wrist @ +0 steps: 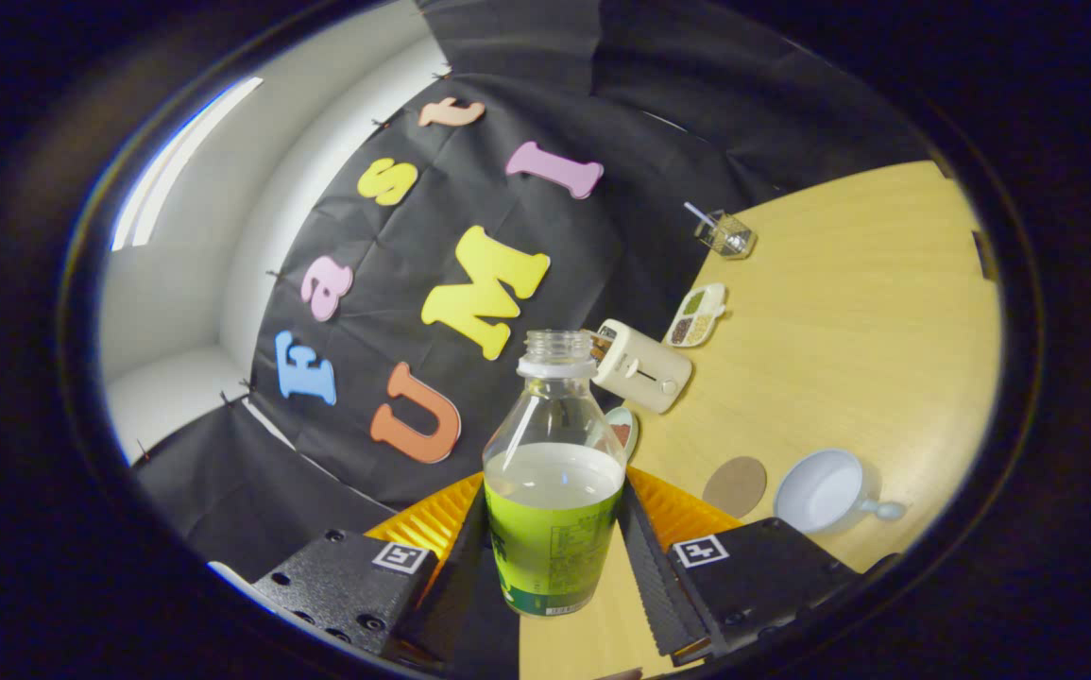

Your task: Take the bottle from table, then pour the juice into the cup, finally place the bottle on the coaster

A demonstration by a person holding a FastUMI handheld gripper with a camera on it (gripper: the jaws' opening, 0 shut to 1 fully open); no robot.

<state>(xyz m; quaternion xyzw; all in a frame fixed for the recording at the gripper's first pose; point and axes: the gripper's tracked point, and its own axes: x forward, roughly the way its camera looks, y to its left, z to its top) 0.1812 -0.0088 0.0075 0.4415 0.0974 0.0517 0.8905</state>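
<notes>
My gripper is shut on a clear, uncapped bottle with a green label; both fingers press its labelled sides. The bottle is lifted off the wooden table and holds pale juice up to about its shoulder. The whole view is rolled, so the table slopes. Just beyond the right finger a white cup with a handle lies on the table, its mouth facing me. A round brown coaster lies flat on the table between the cup and the bottle.
A cream toaster stands behind the bottle near the cloth wall. A small divided dish of grains lies past it, and a glass jar with a straw stands farther along. A small plate peeks out beside the bottle.
</notes>
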